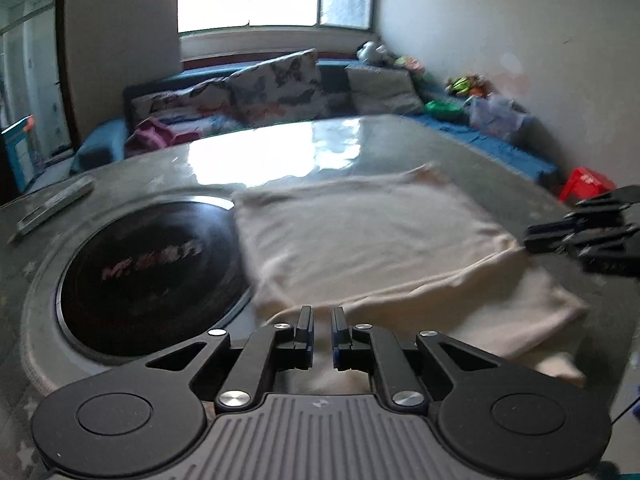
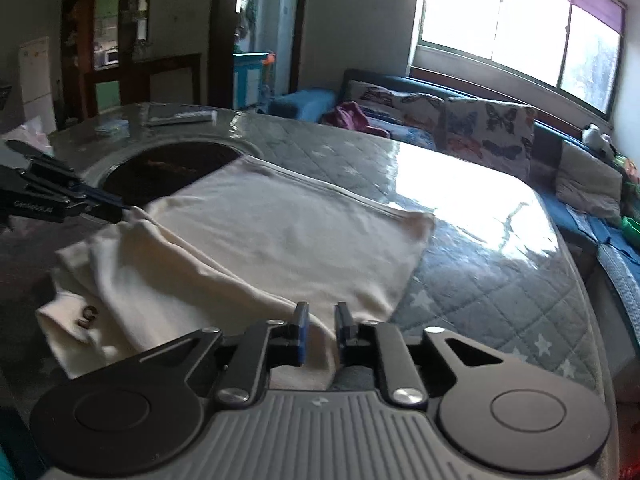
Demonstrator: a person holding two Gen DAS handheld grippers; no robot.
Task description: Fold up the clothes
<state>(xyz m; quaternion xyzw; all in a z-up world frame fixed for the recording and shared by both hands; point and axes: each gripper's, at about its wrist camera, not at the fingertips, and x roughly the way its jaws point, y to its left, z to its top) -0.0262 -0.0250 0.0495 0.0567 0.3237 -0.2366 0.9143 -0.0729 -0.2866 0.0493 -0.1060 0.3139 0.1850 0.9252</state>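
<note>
Cloth first: a cream garment [image 1: 360,232] is spread on the quilted grey table [image 2: 500,280], its far-left corner lapping over the black round hob [image 1: 148,276] that's set into the tabletop. The near edge has been lifted and doubled toward the middle, so a fold is probably being started.

The left gripper [image 1: 320,330] is seen at the near hem, jaws narrowed to a small gap with cream fabric running between and under them. From the right wrist view its tips [image 2: 108,206] look pinched on the corner nearest the hob, though motion blur keeps that from being certain. The right gripper [image 2: 322,330] is also nearly closed, with cloth bunched between its pads at the edge furthest from the hob; in the left wrist view it [image 1: 532,240] is seen meeting that corner of the folded layer.

What could go wrong, as a guess:
- thin fabric could be slipped out of a loose pinch if one side is pulled harder
- the fold could end up skewed if the two corners aren't carried evenly
- the corner over the hob could get dragged and wrinkled
- the bottom layer could be caught along with the top one and bunched up
</note>
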